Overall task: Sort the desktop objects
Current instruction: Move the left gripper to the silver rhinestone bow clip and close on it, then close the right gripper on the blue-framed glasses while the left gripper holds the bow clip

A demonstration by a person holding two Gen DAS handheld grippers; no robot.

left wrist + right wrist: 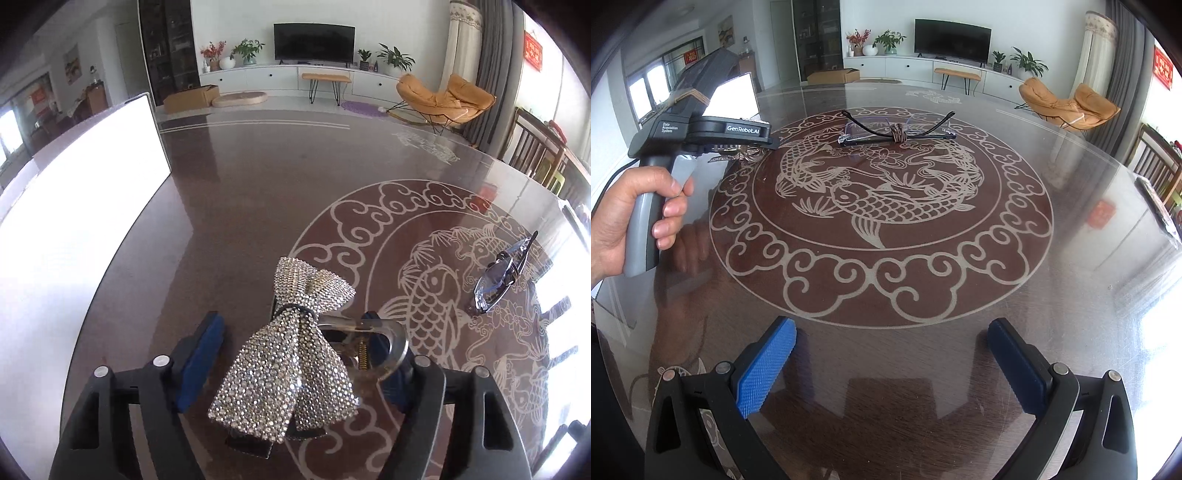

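A rhinestone bow hair clip [295, 343] with a clear claw and spring lies between the fingers of my left gripper [291, 339], low over the glass table. The jaws stand wide, the left pad apart from the bow, the right finger [373, 332] behind the clear claw. A pair of glasses [496, 280] lies to the right; in the right wrist view the glasses [894, 131] sit at the far side with a brown hair tie [897, 133] on them. My right gripper [892, 363] is open and empty near the table's front. The left gripper [746, 147] shows at the left there.
A white lit laptop screen [85, 206] stands at the table's left; it also shows in the right wrist view [733, 96]. The round glass table [886, 280] has a fish pattern. Wooden chairs [535, 147] stand at the right. A dark object [1160, 206] lies at the right edge.
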